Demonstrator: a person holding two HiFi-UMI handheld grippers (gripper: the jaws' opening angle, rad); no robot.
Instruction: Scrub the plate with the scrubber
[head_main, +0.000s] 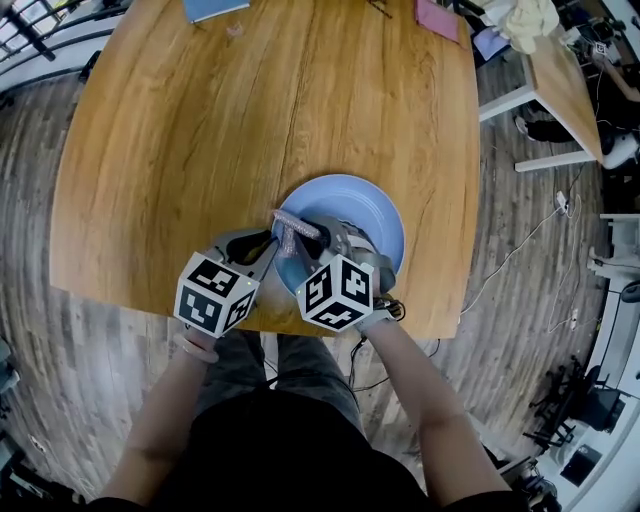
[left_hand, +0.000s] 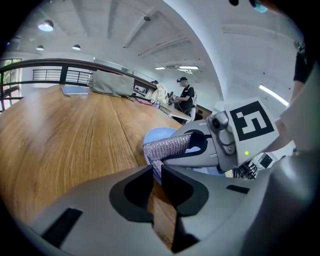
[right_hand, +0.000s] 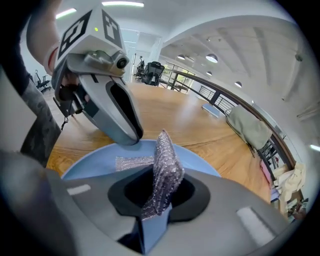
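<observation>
A light-blue plate (head_main: 355, 205) lies near the front edge of the wooden table (head_main: 190, 150). My right gripper (head_main: 305, 240) is over the plate, shut on a silver mesh scrubber (head_main: 291, 230). In the right gripper view the scrubber (right_hand: 165, 167) stands up between the jaws of the right gripper (right_hand: 156, 202), and one flap lies flat on the plate (right_hand: 205, 162). My left gripper (head_main: 268, 246) is at the plate's left rim. Its jaws stand slightly parted (left_hand: 157, 170), with the scrubber's (left_hand: 167, 146) free end just beyond the tips and wood showing through the gap.
The table's front edge runs just under both grippers. A blue book (head_main: 215, 8) and a pink sheet (head_main: 438, 18) lie at the far edge. A grey bag (left_hand: 110, 82) rests at the back. Another table (head_main: 560, 80) stands to the right, and a person (left_hand: 186, 95) is far off.
</observation>
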